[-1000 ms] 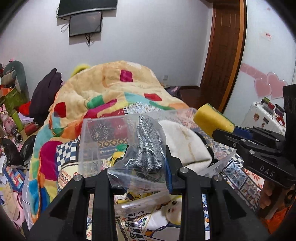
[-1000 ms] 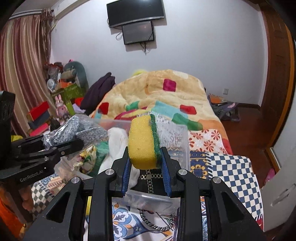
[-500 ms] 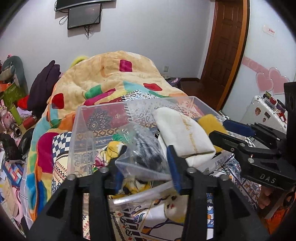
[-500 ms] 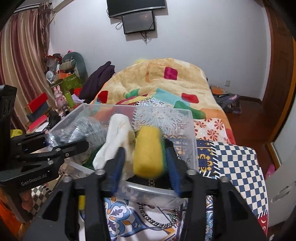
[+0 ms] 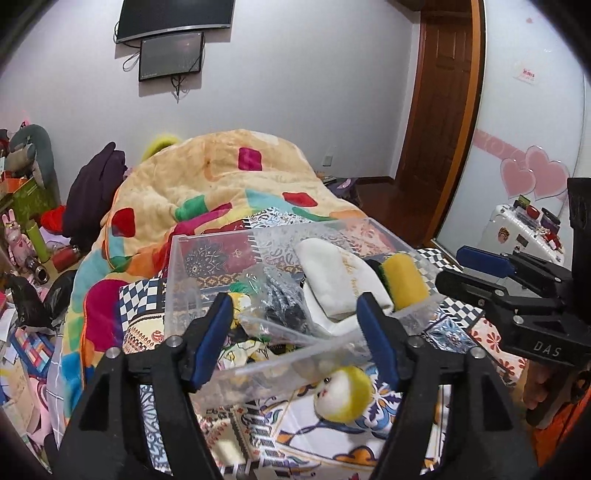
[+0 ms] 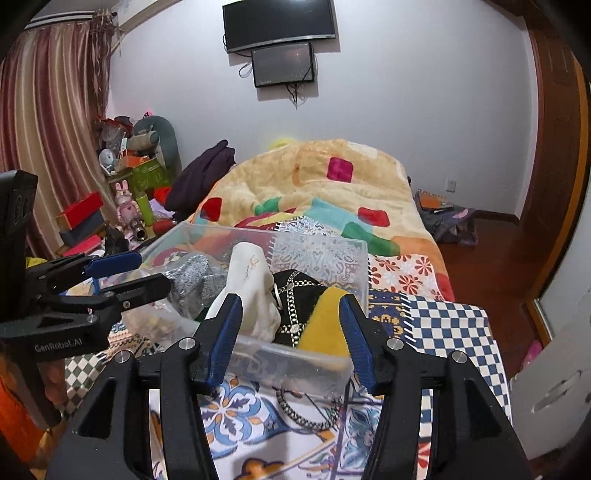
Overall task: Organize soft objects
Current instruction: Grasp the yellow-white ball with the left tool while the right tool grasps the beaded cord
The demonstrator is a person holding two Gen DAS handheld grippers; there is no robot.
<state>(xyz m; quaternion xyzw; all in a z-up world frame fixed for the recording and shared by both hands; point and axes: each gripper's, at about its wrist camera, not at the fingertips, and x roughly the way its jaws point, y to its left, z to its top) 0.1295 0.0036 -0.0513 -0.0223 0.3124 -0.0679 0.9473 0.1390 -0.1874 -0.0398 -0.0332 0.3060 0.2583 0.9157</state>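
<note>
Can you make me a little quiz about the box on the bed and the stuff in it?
1. True or false: the yellow sponge lies in the clear box.
2. What is beside the sponge: A) white cloth B) red ball?
3. Fill in: the left gripper and right gripper are both ____.

Key: 1 true. 2 A. 3 open.

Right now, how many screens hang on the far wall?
2: a wide curved screen high up, and a smaller screen directly under it, with cables dangling below. The left wrist view shows the same pair; none appears hidden.
</note>
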